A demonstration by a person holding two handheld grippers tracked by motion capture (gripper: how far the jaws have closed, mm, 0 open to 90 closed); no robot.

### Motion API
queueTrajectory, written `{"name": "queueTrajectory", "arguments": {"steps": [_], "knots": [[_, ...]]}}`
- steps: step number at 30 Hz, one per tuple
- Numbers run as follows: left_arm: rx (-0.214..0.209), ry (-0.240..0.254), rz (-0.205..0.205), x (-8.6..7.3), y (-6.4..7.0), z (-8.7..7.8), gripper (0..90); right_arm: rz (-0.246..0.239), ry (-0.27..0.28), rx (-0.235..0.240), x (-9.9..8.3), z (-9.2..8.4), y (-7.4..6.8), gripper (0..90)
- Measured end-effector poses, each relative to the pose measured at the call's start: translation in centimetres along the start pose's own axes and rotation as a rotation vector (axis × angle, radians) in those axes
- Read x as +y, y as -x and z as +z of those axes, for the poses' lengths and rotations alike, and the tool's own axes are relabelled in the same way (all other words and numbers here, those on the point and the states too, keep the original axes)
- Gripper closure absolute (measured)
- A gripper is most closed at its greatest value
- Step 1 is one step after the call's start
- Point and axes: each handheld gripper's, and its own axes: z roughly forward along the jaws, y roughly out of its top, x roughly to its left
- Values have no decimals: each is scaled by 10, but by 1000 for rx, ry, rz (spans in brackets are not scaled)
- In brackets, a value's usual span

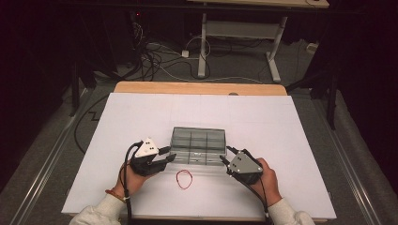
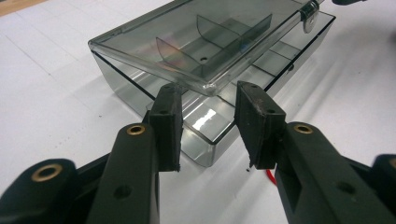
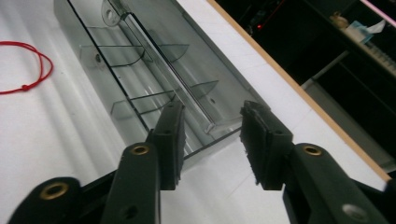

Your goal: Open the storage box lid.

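A clear grey compartment box [image 1: 198, 145] sits mid-table on the white sheet, its lid [image 2: 201, 42] slightly ajar above the base. My left gripper [image 1: 171, 154] is at the box's left front corner. In the left gripper view it [image 2: 209, 93] is open, the lid's corner lying between the pads without touching them. At the box's right end my right gripper [image 1: 225, 153] is open too. In the right gripper view [image 3: 214, 109] the box's corner [image 3: 205, 126] lies just ahead of its jaws. A red string loop [image 1: 184, 179] lies in front of the box, between the hands.
The white sheet [image 1: 141, 117] covers a wooden table whose far edge [image 1: 197, 87] shows bare. Beyond it are floor cables [image 1: 155, 58] and a desk's white legs [image 1: 202, 47]. The table's right edge [image 3: 299, 93] runs close past the right gripper.
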Motion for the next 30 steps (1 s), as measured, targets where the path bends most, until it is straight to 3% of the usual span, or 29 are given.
{"name": "queueTrajectory", "arguments": {"steps": [3,7,13,16,18,20,30], "knots": [[10,9,5,1,0,-1,598,-1,7,-17,0,0,1,668],[60,15,35,3,2,-3,594,0,17,-40,1,-1,2,754],[137,22,104,8,6,-3,594,23,37,-56,2,-3,6,799],[156,38,120,11,6,-2,599,34,52,-73,2,-3,7,816],[165,56,136,11,5,-2,677,43,62,-83,3,-3,8,826],[178,60,154,13,6,-2,678,57,70,-86,4,-3,10,833],[219,70,110,12,-2,-4,639,68,81,-95,5,-3,11,841]]}}
